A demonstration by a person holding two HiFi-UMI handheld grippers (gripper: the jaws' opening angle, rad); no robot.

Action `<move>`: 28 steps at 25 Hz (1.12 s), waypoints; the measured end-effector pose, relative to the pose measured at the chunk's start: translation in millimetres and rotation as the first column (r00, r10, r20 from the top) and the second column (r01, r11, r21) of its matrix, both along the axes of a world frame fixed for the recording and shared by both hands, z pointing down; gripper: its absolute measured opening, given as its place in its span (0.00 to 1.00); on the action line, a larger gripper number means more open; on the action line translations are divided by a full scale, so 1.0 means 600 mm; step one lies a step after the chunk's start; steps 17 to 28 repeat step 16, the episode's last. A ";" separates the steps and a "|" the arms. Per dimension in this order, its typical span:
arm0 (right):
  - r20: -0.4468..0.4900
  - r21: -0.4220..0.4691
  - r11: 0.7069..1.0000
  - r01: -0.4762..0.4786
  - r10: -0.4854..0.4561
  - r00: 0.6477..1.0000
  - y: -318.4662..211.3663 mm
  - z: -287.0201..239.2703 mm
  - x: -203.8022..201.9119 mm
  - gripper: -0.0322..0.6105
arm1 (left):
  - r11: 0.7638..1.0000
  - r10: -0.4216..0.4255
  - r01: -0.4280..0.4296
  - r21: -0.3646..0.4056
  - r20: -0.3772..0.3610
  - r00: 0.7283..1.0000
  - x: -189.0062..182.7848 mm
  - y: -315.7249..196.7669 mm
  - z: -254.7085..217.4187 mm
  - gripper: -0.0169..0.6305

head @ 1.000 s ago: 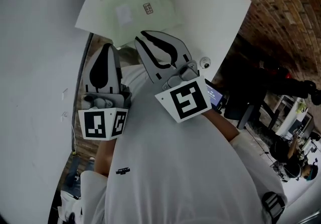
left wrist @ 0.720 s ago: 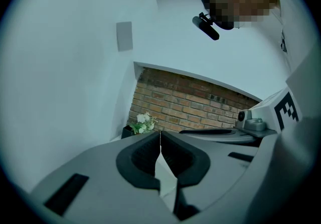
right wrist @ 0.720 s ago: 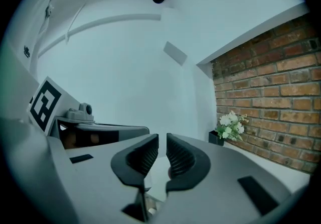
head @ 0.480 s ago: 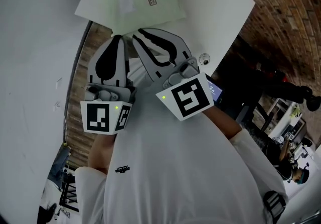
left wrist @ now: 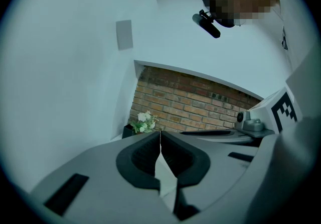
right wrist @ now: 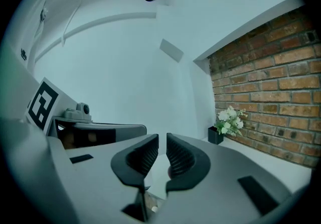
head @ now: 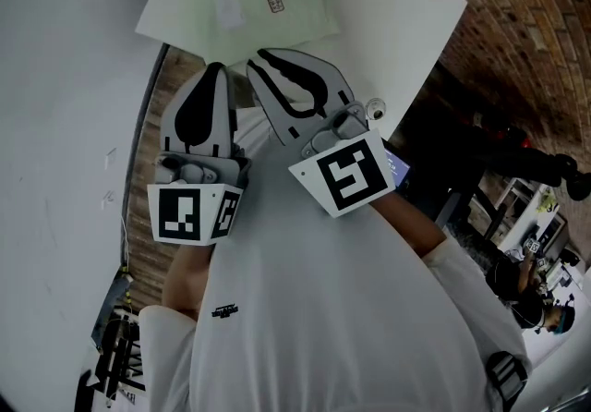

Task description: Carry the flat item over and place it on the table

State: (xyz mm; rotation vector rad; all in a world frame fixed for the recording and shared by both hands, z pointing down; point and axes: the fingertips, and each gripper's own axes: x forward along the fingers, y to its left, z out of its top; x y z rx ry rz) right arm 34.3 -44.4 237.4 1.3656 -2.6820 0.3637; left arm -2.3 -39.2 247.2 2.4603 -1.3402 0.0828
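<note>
The flat item is a pale green packet (head: 259,4) with a small label, lying on the white table (head: 406,4) at the top of the head view. Both grippers are held close in front of the person's white shirt, just short of the table's near edge. My left gripper (head: 214,70) is shut with nothing in it; in its own view the left gripper (left wrist: 160,135) has its pads together. My right gripper (head: 263,59) sits beside it, tips near the table edge. The right gripper (right wrist: 162,140) shows only a thin slit between its pads, and nothing is held.
A brick wall runs behind the table, with a small dark pot of white flowers (right wrist: 228,120) (left wrist: 143,122) at its foot. A white wall fills the left of the head view. A strip of wooden floor (head: 148,188) shows below the table, and dark furniture (head: 480,161) stands at right.
Both grippers sit slightly higher in the picture, a little nearer the table's edge than a second ago. Both stay shut and the packet has not moved.
</note>
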 end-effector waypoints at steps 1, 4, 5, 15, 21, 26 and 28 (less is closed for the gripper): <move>0.001 0.000 1.000 -0.003 0.003 1.000 -0.001 0.000 0.001 0.16 | 1.000 0.001 -0.001 -0.002 -0.001 1.000 0.001 -0.001 0.000 0.06; 0.000 0.000 1.000 -0.007 0.007 1.000 -0.003 -0.001 0.004 0.16 | 1.000 0.005 -0.005 -0.003 0.000 1.000 0.003 -0.004 -0.001 0.06; 0.000 -0.001 1.000 -0.007 0.007 1.000 -0.003 -0.001 0.004 0.16 | 1.000 0.006 -0.006 -0.004 0.000 1.000 0.003 -0.004 -0.001 0.06; -0.005 -0.023 1.000 -0.005 0.005 1.000 -0.006 0.011 -0.002 0.16 | 1.000 0.001 -0.002 -0.019 -0.011 1.000 -0.004 -0.006 0.007 0.06; -0.007 -0.024 1.000 -0.004 0.004 1.000 -0.006 0.012 -0.003 0.16 | 1.000 0.001 -0.001 -0.022 -0.013 1.000 -0.006 -0.006 0.008 0.06; -0.007 -0.024 1.000 -0.004 0.004 1.000 -0.006 0.012 -0.003 0.16 | 1.000 0.001 -0.001 -0.022 -0.013 1.000 -0.006 -0.006 0.008 0.06; -0.007 -0.024 1.000 -0.004 0.004 1.000 -0.006 0.012 -0.003 0.16 | 1.000 0.001 -0.001 -0.022 -0.013 1.000 -0.006 -0.006 0.008 0.06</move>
